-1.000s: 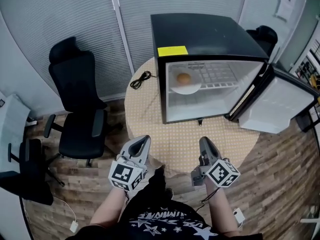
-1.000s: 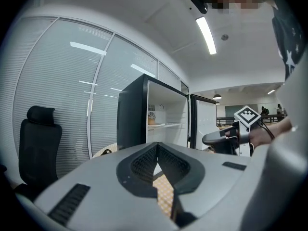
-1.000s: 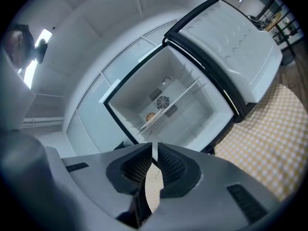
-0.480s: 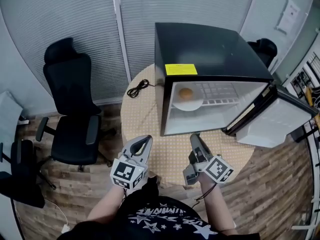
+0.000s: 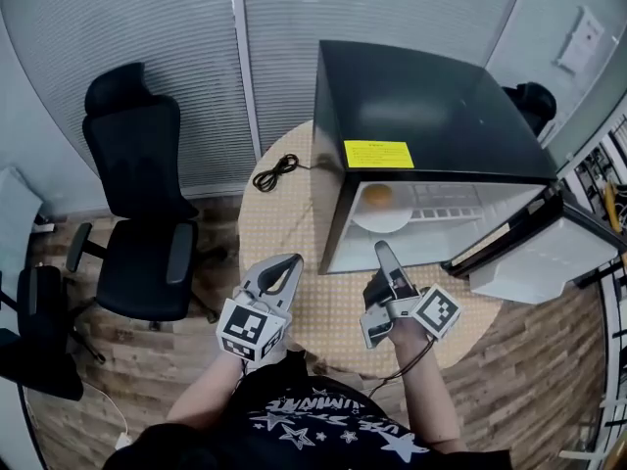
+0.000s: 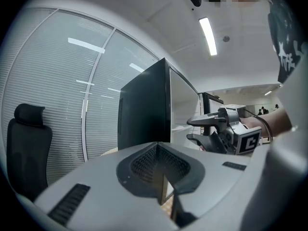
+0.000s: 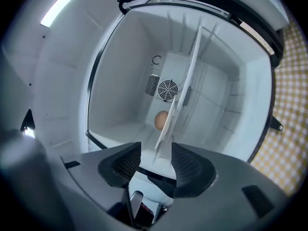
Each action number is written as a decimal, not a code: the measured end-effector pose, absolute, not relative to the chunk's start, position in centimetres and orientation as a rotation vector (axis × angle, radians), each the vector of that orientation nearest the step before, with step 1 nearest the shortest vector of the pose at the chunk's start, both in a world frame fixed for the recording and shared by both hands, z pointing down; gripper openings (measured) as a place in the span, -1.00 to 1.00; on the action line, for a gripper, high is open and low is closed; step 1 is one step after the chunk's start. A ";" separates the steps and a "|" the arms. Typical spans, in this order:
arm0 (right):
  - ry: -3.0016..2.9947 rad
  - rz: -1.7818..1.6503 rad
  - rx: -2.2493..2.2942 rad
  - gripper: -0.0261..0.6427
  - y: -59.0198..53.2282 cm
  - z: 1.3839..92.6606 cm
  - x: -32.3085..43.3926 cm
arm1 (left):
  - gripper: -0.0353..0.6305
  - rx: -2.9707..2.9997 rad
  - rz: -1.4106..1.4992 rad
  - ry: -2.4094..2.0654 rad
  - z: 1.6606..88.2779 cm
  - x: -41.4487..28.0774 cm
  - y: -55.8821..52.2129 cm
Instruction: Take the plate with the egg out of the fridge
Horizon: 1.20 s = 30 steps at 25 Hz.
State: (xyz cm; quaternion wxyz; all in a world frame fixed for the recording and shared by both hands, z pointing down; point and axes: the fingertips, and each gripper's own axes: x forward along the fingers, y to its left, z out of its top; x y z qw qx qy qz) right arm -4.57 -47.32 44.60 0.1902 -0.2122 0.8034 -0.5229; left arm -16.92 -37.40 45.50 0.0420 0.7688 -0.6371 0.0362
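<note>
A black mini fridge [image 5: 431, 116] stands on the round table with its door [image 5: 544, 258] swung open to the right. On its wire shelf lies a white plate [image 5: 384, 215] with a brown egg [image 5: 379, 196]. My right gripper [image 5: 382, 253], rolled on its side, is just in front of the fridge opening. Its jaws are opening. In the right gripper view the plate [image 7: 179, 100] shows edge-on, and its near rim reaches the gap between the right gripper's [image 7: 156, 158] pads without touching them. The egg [image 7: 161, 120] sits behind. My left gripper [image 5: 294, 260] [image 6: 157, 146] hovers over the table, shut and empty.
The table [image 5: 284, 228] has a chequered cloth, with a black cable [image 5: 277, 172] coiled near the fridge's left side. A black office chair [image 5: 137, 204] stands to the left and another chair [image 5: 29, 331] at the far left. Slatted blinds cover the wall behind.
My right gripper has moved forward to the fridge opening, rolled on its side, and its jaws have spread. The left gripper has stayed almost where it was.
</note>
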 end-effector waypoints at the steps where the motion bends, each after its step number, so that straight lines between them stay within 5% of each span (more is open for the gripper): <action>1: 2.246 -1.481 -0.593 -0.36 -47.6 44.6 -4.9 | -0.87 2.349 0.114 -1.951 45.6 -17.2 -37.6; 21: 2.092 -1.545 -0.632 -0.28 -51.6 44.2 -6.4 | -0.87 2.333 0.117 -1.917 47.0 -19.2 -39.8; 30: 1.974 -1.661 -0.737 -0.66 -52.1 46.0 -6.0 | -0.87 2.337 0.117 -1.905 47.3 -19.2 -40.2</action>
